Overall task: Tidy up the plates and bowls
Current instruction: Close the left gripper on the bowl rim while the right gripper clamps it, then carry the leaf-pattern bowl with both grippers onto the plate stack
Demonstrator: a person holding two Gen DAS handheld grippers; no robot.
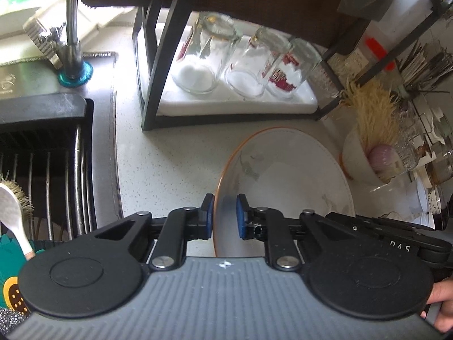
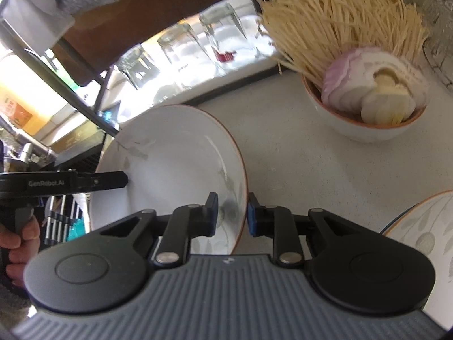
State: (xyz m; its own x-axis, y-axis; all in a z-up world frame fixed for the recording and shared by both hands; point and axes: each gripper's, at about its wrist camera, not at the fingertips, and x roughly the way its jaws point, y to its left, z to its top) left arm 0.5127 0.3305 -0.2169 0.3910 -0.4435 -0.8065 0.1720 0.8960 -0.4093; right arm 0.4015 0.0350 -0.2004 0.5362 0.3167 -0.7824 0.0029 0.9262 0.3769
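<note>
A white plate with an orange rim and grey leaf print [image 1: 286,172] is held above the counter, tilted. My left gripper [image 1: 223,215] straddles its left rim, blue pads on each side with a small gap showing. In the right wrist view the same plate [image 2: 170,167] has my right gripper [image 2: 232,212] straddling its right rim, also with a gap. The left gripper [image 2: 113,180] shows there at the plate's left edge. A white bowl with noodles and sliced onion [image 2: 365,119] stands on the counter; it also shows in the left wrist view [image 1: 365,158]. A second leaf-print plate [image 2: 424,243] lies at the right.
A black rack [image 1: 153,65] holds upturned glasses [image 1: 203,56] on a white mat. The sink with a black drainer [image 1: 45,147] and faucet [image 1: 72,28] is at the left. Glassware and cutlery [image 1: 424,130] crowd the right. The speckled counter [image 1: 170,155] lies between.
</note>
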